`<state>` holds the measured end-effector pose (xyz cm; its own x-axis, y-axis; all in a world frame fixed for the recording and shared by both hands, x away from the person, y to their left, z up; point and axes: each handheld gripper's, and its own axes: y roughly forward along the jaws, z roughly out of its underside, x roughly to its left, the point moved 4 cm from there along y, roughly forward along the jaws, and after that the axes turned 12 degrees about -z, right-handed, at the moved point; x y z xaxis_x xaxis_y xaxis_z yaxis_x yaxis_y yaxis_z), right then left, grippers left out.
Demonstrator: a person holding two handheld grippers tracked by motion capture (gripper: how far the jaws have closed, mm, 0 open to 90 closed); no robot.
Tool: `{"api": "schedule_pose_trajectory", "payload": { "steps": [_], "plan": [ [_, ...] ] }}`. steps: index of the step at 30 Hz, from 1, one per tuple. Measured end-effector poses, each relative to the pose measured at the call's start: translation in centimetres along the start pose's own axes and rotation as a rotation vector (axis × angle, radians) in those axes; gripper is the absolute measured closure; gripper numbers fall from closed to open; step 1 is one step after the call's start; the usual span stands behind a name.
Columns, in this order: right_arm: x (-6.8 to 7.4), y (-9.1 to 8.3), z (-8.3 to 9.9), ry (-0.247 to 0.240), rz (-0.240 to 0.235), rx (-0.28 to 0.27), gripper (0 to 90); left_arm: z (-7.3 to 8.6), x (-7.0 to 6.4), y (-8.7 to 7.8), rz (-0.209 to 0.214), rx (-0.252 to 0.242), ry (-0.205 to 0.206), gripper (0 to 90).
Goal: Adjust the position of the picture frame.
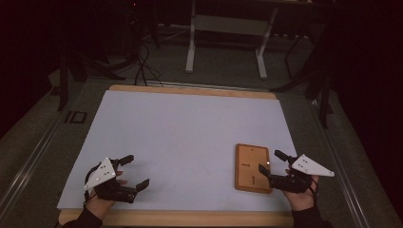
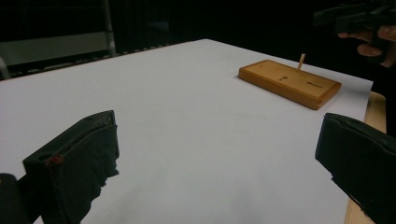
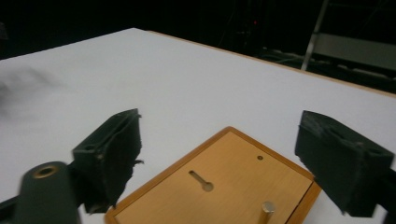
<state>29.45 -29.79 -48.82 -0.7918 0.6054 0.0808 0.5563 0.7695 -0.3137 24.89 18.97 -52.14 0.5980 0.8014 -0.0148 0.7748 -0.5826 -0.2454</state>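
A flat wooden board [image 1: 253,167] lies on the white sheet at the right front, with a keyhole slot [image 3: 201,181] in its top and a short peg [image 3: 266,213] standing near one edge. My right gripper [image 1: 271,163] hovers at the board's right edge, open, with nothing between its jaws. My left gripper [image 1: 135,171] is held open at the left front over bare sheet. In the left gripper view the board [image 2: 289,83] with its upright peg [image 2: 301,61] lies far off to the right, and the other hand with its gripper [image 2: 362,18] hangs above it.
The white sheet [image 1: 190,137] covers a wooden tabletop whose edge [image 1: 180,218] shows along the front. Beyond the table stand a white frame's legs [image 1: 191,47], dark stands and cables on a grey floor.
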Motion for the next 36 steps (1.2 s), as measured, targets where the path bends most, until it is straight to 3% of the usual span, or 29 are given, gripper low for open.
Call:
{"api": "schedule_pose_trajectory", "payload": {
  "steps": [13, 27, 36],
  "plan": [
    [-3.1, 1.1, 1.8, 0.039, 0.008, 0.101, 38.8, 0.1, -0.1, 0.2, 0.005, 0.010, 0.009, 0.0],
    [-3.6, 1.2, 4.7, 0.122, 0.010, 0.147, 46.2, 0.2, -0.1, 0.2, 0.001, 0.020, 0.018, 0.0],
    [-3.7, 1.5, 5.5, 0.145, 0.011, 0.181, 61.7, 0.3, -0.1, 0.3, 0.004, 0.026, 0.020, 0.0]
  ]
}}
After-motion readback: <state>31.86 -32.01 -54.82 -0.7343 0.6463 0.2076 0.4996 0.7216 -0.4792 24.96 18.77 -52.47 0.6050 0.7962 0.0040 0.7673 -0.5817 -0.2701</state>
